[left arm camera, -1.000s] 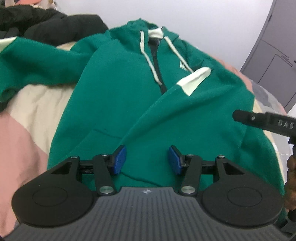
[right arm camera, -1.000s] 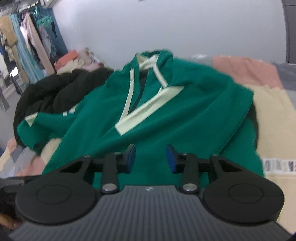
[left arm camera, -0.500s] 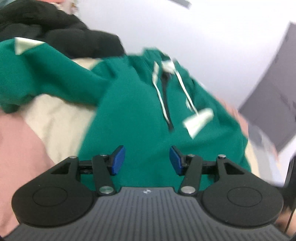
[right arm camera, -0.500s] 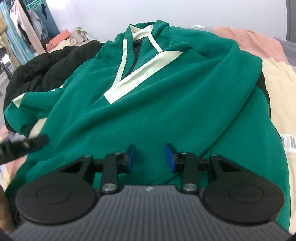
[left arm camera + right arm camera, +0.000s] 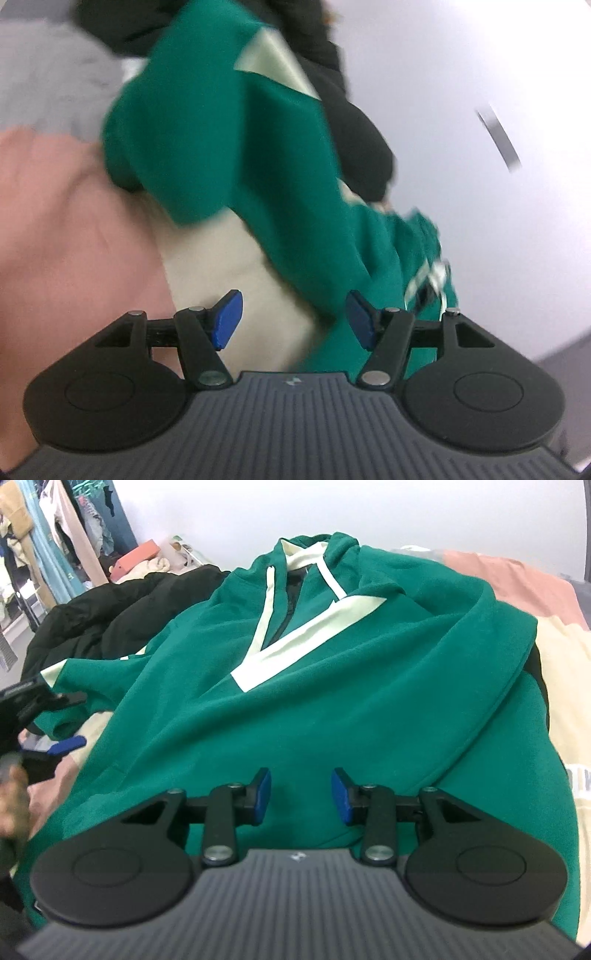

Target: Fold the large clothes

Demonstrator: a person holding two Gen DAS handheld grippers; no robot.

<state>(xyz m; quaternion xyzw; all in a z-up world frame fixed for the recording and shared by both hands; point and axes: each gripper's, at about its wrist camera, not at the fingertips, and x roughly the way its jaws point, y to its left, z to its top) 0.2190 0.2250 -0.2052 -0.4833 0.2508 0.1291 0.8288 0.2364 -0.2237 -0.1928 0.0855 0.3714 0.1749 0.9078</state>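
Note:
A green hoodie (image 5: 332, 709) with cream drawstrings lies face up on the bed. Its one sleeve, which bears a cream stripe (image 5: 310, 642), is folded across the chest. The other sleeve (image 5: 221, 147) stretches out sideways, with a cream patch near its end. My left gripper (image 5: 294, 319) is tilted over, and its jaws are opening with nothing between the blue pads. The right wrist view shows it (image 5: 72, 722) beside that sleeve's cuff (image 5: 66, 686). My right gripper (image 5: 301, 797) hovers open over the hoodie's lower front, holding nothing.
A black jacket (image 5: 122, 609) is heaped beyond the outstretched sleeve. The bed cover is pink (image 5: 66, 240) and cream (image 5: 565, 686). Hanging clothes (image 5: 48, 546) fill the far left corner. A person's hand (image 5: 13, 801) holds the left gripper.
My left gripper has swung away from the hoodie's front toward the outstretched sleeve, rolling as it went, and its jaws stand wider. The right gripper has hardly moved.

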